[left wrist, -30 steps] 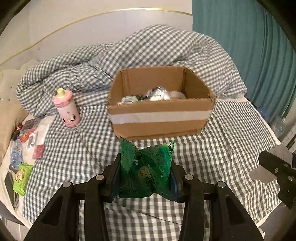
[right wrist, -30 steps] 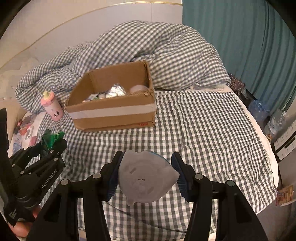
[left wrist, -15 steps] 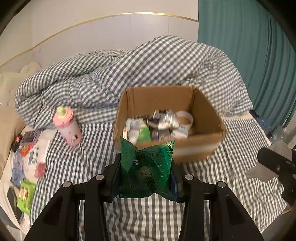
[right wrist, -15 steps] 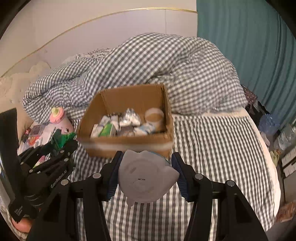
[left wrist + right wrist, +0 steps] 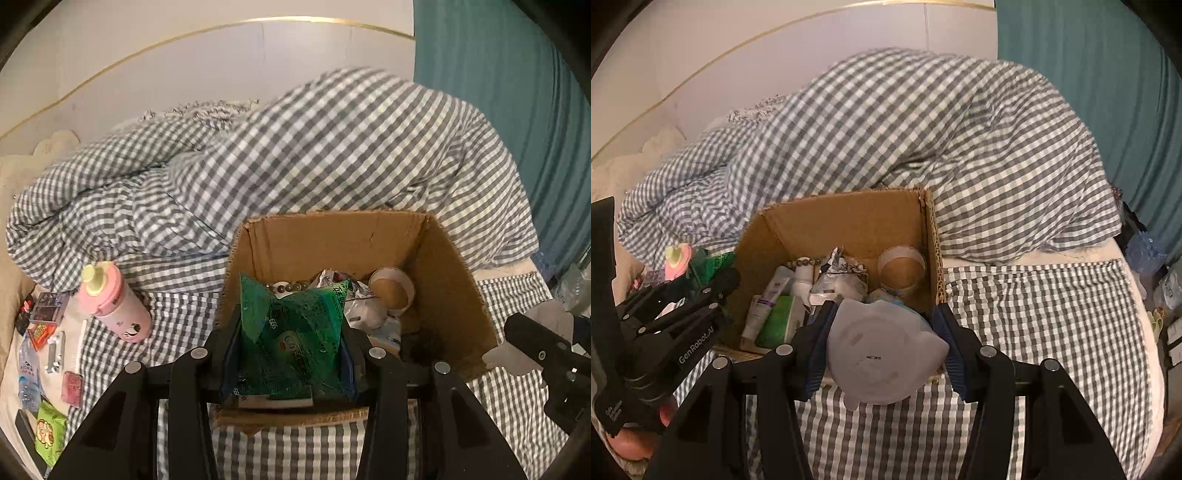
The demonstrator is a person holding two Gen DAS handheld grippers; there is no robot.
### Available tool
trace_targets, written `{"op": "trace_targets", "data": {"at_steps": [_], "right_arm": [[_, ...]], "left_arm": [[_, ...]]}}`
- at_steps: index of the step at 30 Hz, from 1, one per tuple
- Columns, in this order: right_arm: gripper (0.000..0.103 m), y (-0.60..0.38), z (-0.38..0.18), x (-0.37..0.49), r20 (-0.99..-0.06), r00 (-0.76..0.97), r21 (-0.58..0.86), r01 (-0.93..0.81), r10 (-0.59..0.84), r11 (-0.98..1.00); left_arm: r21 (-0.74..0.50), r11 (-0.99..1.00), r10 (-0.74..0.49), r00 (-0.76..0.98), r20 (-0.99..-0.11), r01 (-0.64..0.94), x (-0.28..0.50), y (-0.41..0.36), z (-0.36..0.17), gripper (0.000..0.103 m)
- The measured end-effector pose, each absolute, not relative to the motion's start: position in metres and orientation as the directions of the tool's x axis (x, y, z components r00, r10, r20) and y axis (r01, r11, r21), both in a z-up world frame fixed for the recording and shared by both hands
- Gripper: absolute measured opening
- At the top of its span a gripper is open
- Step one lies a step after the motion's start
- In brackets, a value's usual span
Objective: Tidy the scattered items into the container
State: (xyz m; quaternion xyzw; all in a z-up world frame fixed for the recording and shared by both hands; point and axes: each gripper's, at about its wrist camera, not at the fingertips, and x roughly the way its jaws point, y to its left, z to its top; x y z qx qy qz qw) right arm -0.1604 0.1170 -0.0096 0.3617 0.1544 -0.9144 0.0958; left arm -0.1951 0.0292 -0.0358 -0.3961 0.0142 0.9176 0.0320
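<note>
A brown cardboard box (image 5: 454,273) (image 5: 846,218) sits on the checked bed, holding a tape roll (image 5: 392,292) (image 5: 902,266), tubes, a foil wrapper and beads. My left gripper (image 5: 290,345) (image 5: 701,273) is shut on a green crinkly packet (image 5: 291,332), which hangs over the box's near left corner. My right gripper (image 5: 882,345) is shut on a pale grey round lid (image 5: 882,360) at the box's near edge. In the left wrist view the right gripper (image 5: 517,339) shows at the right edge with the lid's rim.
A pink bottle (image 5: 112,302) stands left of the box. Small packets and a green snack bag (image 5: 48,434) lie along the bed's left edge. A rumpled checked duvet (image 5: 905,129) is piled behind the box. A teal curtain (image 5: 517,92) hangs at the right.
Both grippers moved forward toward the box, which went from well ahead to directly under the fingertips; its contents came into full view. Both held items stayed clamped.
</note>
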Motion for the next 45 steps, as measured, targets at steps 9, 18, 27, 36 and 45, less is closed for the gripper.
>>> {"op": "trace_targets", "data": {"at_steps": [9,18,27,36,45], "right_arm": [[0.100,0.138,-0.001,-0.162,-0.585,-0.798,-0.111,0.258,-0.146,-0.960],[0.100,0.162,0.014,-0.109,-0.603,-0.794,-0.143,0.204,-0.079,-0.968],[0.100,0.163,0.045,-0.009,-0.563,-0.826,-0.227,0.187,-0.027,-0.956],[0.100,0.168,0.030,0.053,-0.542,-0.840,-0.247,0.180,-0.019,-0.952],[0.100,0.180,-0.017,0.054,-0.546,-0.837,-0.274,0.153,0.022,-0.949]], "left_arm": [[0.053,-0.997,0.003,-0.704,-0.710,-0.058,-0.200,0.039,-0.054,0.103],[0.019,-1.000,0.004,-0.703,-0.711,-0.025,-0.163,0.027,-0.031,0.103],[-0.028,-1.000,0.029,-0.711,-0.703,-0.013,-0.081,0.009,0.009,0.103],[-0.041,-0.999,0.033,-0.750,-0.660,-0.008,-0.019,-0.004,0.018,0.103],[-0.009,-0.999,-0.031,-0.755,-0.655,0.050,0.004,-0.015,-0.019,0.103]]}}
